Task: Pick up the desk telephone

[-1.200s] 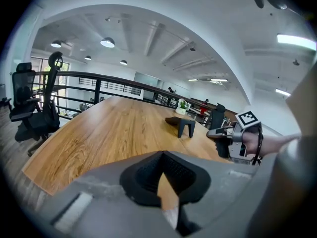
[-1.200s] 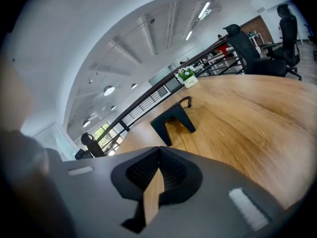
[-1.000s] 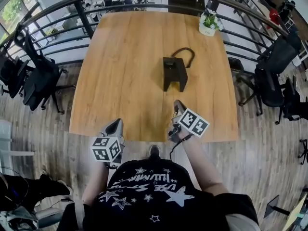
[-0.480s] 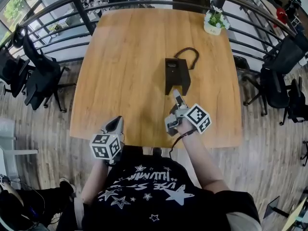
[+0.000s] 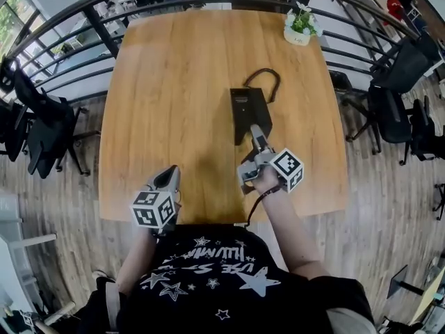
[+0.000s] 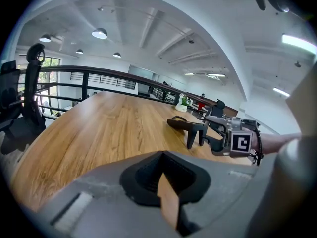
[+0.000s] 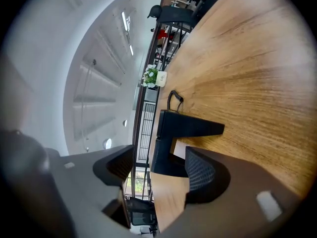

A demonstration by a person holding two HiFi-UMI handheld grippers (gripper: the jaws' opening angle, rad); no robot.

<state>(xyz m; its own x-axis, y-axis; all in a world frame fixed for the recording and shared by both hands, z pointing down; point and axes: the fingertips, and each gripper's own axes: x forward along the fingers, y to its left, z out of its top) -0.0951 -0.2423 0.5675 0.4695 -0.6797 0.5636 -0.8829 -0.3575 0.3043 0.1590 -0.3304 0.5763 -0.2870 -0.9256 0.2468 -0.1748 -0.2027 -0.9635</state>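
Observation:
The black desk telephone (image 5: 248, 111) stands on its wedge base in the middle of the wooden table (image 5: 174, 82), with its cord (image 5: 268, 81) looped behind it. My right gripper (image 5: 252, 148) is rolled on its side just short of the phone's near end. Its jaws are opening and nothing is between them. In the right gripper view the phone (image 7: 182, 130) sits right beyond the two pads (image 7: 202, 175). My left gripper (image 5: 167, 179) hovers over the table's near edge, its jaws together and empty. From there the phone (image 6: 190, 127) and the right gripper (image 6: 218, 133) show at the right.
A small potted plant (image 5: 299, 26) stands at the table's far right corner. A curved black railing (image 5: 104, 26) runs behind the table. Black office chairs (image 5: 396, 96) stand to the right and left (image 5: 42, 127) on the wood floor.
My right gripper has moved forward to the phone, rolled onto its side, and its jaws have gone from shut to wide apart. The left gripper has edged forward over the table edge.

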